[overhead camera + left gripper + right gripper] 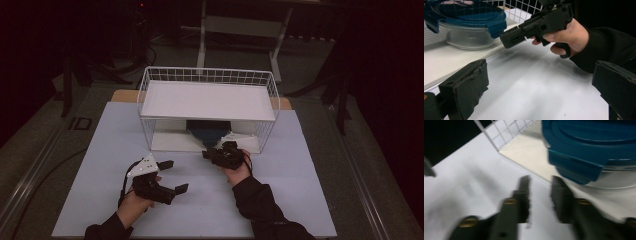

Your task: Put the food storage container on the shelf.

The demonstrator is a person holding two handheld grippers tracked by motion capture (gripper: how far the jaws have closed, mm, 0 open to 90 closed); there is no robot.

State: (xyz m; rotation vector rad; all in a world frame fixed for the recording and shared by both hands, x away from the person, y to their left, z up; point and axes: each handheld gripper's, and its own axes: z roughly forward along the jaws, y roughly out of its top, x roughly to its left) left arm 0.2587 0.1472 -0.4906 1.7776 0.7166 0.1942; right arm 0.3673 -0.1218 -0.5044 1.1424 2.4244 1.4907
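Black jaws of the right gripper (pixel 540 197) stand slightly apart with nothing between them, just short of the glass container (pixel 619 180). That container, capped by a blue clip-on lid (pixel 471 16), sits on the lower shelf of the white wire rack (pixel 207 75). Left gripper (pixel 172 175) hovers over the table (pixel 300 200), jaws wide apart and empty.

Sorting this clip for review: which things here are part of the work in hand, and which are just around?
Part of the work:
- glass container with blue lid, on the rack's lower shelf
- right gripper, jaws parted, empty, near the container
- wire rack

Just around:
- left gripper, open and empty
- white table mat
- metal frame behind
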